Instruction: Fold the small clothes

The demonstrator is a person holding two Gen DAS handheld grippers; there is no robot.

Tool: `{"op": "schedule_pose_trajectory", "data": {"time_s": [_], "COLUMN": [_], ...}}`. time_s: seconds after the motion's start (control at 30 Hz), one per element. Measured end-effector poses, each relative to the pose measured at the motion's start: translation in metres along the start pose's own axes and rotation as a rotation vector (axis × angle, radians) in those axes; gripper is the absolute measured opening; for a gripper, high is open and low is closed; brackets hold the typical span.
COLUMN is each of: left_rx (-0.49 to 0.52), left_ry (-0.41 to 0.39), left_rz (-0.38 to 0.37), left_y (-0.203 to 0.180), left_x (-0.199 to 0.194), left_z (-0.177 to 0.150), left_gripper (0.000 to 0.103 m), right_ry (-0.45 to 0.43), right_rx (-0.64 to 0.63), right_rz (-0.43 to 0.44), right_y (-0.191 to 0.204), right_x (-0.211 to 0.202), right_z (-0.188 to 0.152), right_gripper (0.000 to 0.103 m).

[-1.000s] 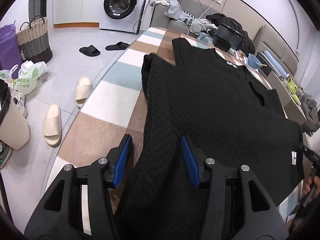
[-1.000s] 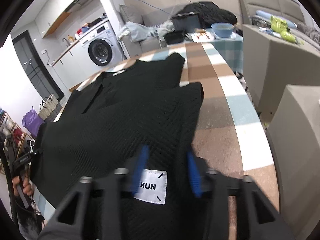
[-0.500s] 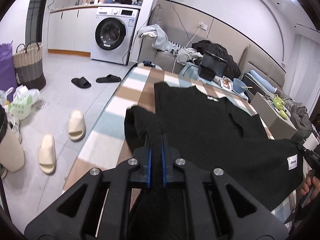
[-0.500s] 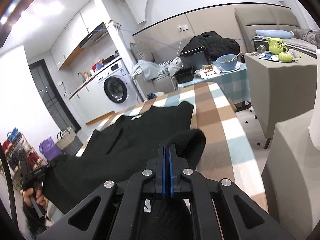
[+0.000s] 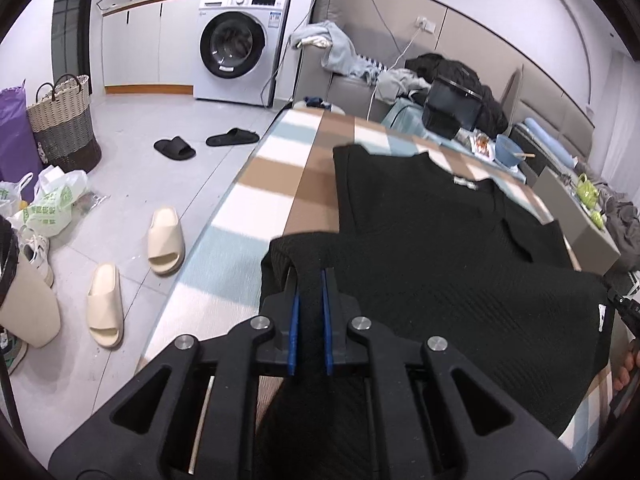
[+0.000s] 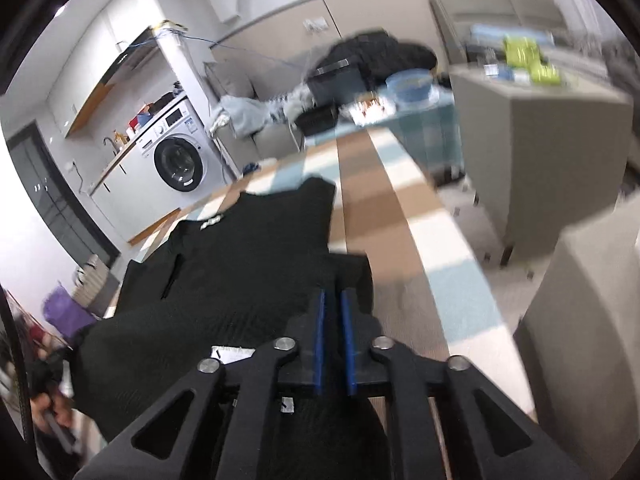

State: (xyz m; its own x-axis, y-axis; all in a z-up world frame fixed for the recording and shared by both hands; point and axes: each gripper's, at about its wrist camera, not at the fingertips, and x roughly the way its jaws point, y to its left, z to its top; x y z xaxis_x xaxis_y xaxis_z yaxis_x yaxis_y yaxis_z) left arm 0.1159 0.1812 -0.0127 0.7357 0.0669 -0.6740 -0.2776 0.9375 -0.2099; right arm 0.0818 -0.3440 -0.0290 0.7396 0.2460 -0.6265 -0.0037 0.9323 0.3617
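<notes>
Black ribbed knit vest [image 5: 440,248], sleeveless, V-necked, with a white woven label at the collar and a white tag at the hem. Position: spread flat on the worktop [image 5: 276,168], collar toward the far end, hem at the near end and raised.

Left tongs [image 5: 309,280]: clenched on the near left corner of the hem, black cloth pinched between the blue pads.

Right tongs [image 6: 332,300]: jaws opening, yet the near right corner of the hem sits between the blue pads and looks pressed by them. Picture blurred; grip judged, not certain.

Reason for the hold: one corner in each pair of tongs keeps the hem taut and level, so that, by judgement, the lower half can be carried over toward the collar in one even fold.

Worktop: long, covered by a checked cloth in tan, white and pale blue; bare on both sides of the vest. At its far end a black box [image 5: 452,114], a blue bowl [image 5: 508,150] and small items.

Room: white front-loading washing machine [image 5: 240,44] under a counter at far left; grey sofa heaped with clothes [image 5: 400,76] at far centre; pale tiled floor at left with cream slippers [image 5: 132,276], black slippers [image 5: 204,144], a woven two-tone basket [image 5: 64,120] and plastic bags.
</notes>
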Motion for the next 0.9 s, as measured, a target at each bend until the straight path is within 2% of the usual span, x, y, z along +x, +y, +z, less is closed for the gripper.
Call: {"op": "schedule_pose_trajectory", "data": {"time_s": [0.03, 0.07, 0.1, 0.17, 0.37, 0.57, 0.67, 0.9], "left_rx": [0.004, 0.005, 0.001, -0.023, -0.068, -0.028, -0.008, -0.009], "left_ry": [0.009, 0.015, 0.025, 0.035, 0.061, 0.075, 0.083, 0.126], "left_rz": [0.002, 0.001, 0.005, 0.015, -0.017, -0.029, -0.018, 0.012], "left_y": [0.000, 0.001, 0.003, 0.007, 0.010, 0.002, 0.000, 0.011], "left_x": [0.000, 0.001, 0.001, -0.001, -0.006, -0.016, -0.020, -0.028], "left_z": [-0.003, -0.006, -0.009, -0.015, -0.028, -0.040, -0.047, -0.063], "left_gripper": [0.010, 0.019, 0.024, 0.041, 0.050, 0.063, 0.064, 0.064], "right_ry": [0.018, 0.027, 0.033, 0.040, 0.083, 0.131, 0.167, 0.151], "right_rx": [0.021, 0.039, 0.054, 0.071, 0.080, -0.012, -0.036, -0.061], "right_rz": [0.004, -0.001, -0.006, 0.003, 0.004, 0.017, 0.014, -0.016], "right_y": [-0.007, -0.012, -0.016, -0.023, -0.029, -0.019, -0.016, -0.012], "right_x": [0.000, 0.000, -0.002, -0.008, -0.016, -0.021, -0.019, -0.033], "right_z": [-0.002, -0.005, -0.008, -0.016, -0.034, -0.049, -0.057, -0.071], "right_gripper": [0.033, 0.051, 0.056, 0.056, 0.062, 0.062, 0.064, 0.065]}}
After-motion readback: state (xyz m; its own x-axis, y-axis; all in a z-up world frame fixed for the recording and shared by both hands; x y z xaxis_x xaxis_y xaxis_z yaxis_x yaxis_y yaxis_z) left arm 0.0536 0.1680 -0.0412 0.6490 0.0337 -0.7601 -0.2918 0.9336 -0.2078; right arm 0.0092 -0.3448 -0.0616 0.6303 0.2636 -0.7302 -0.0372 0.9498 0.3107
